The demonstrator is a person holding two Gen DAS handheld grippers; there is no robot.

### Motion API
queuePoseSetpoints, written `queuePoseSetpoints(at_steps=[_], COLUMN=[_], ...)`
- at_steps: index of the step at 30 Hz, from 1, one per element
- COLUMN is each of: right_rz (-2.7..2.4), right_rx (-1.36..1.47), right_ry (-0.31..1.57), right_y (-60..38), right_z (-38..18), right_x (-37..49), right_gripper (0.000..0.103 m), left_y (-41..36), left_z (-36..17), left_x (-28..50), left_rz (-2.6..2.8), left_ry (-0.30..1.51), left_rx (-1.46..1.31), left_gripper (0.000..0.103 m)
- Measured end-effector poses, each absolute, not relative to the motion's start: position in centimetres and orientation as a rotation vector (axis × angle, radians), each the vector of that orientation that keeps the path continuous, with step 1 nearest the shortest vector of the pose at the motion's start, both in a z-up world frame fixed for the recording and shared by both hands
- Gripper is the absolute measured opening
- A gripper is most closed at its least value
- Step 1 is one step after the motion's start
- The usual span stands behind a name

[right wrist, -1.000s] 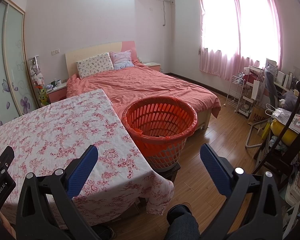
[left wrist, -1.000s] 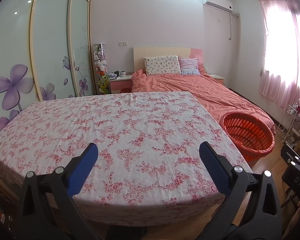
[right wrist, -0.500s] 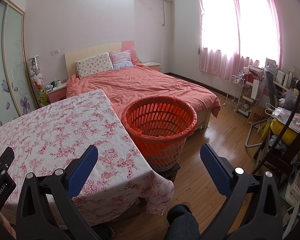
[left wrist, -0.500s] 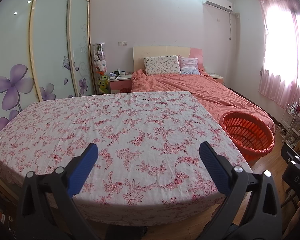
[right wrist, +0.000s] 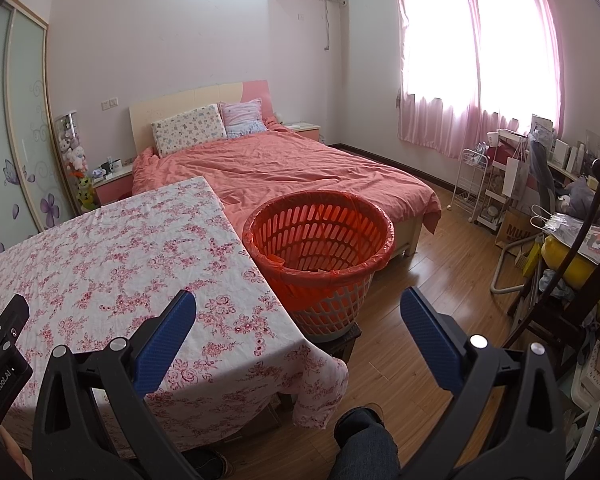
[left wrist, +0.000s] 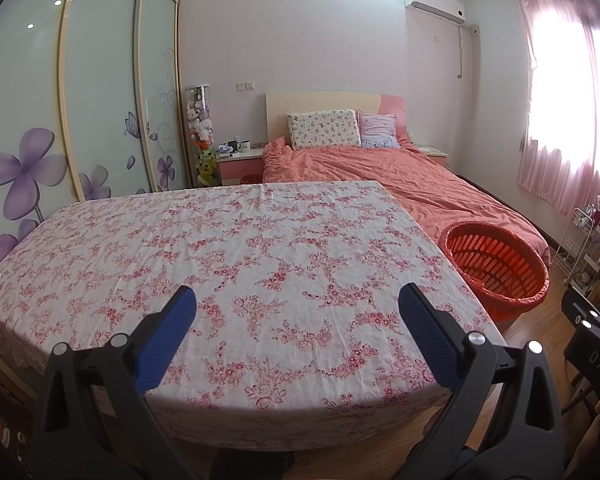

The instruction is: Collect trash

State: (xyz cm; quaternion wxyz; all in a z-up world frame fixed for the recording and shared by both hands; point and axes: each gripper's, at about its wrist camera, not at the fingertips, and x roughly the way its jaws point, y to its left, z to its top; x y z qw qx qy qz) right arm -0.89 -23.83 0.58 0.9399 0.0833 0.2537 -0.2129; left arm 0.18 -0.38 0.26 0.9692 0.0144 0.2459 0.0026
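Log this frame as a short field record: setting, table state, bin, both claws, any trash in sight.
setting: bedroom, bed behind the table
table: floral cloth, no trash visible on it
bin: orange-lined basket at the table's right edge, on a low stand; something pale lies inside, unclear what
left claw: open, empty, over the table
right claw: open, empty, facing the basket
trash in sight: none identifiable

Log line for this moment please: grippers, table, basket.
left gripper: open, holding nothing | right gripper: open, holding nothing | table: floral cloth, no trash seen | orange basket: beside table, bag-lined
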Motion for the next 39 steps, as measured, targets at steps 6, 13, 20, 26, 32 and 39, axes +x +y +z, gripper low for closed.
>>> queuePoseSetpoints(at_steps=[6,13,20,26,32,39], right_rz=[-0.434,-0.435,-0.434,-0.434,-0.434,-0.435], right_rx=[0.17,0.17,0.17,0.17,0.17,0.169], right_ry=[0.518,0.519,0.519,0.519,0.519,0.52], right_y=[-23.87,-23.87,-23.92,-23.96,-23.96,-23.88], right_z=[0.6,0.63,0.66,0.68,0.71,0.52], right_x=[-0.9,-0.86,-0.86,-0.86,-0.85,-0.93], right_gripper=[0.101,0.101,0.101,0.101,0.101,0.101], left_y=[-0.62,-0.56,-0.54,-0.28,-0.25,-0.28], left_z=[-0.12,-0.2,-0.34,-0.35,-0.31,-0.31], left_x=[0.04,0.0,-0.09,0.07,0.1,0.1], left_rz=[0.007,0.007,0.005,0.003,0.002,0.001], left_ry=[0.498,0.5,0.501,0.504,0.505,0.506], left_rx=[0.03,0.031,0.031,0.031,0.03,0.03], left_gripper=[0.099,0.099,0.099,0.099,0.099,0.099])
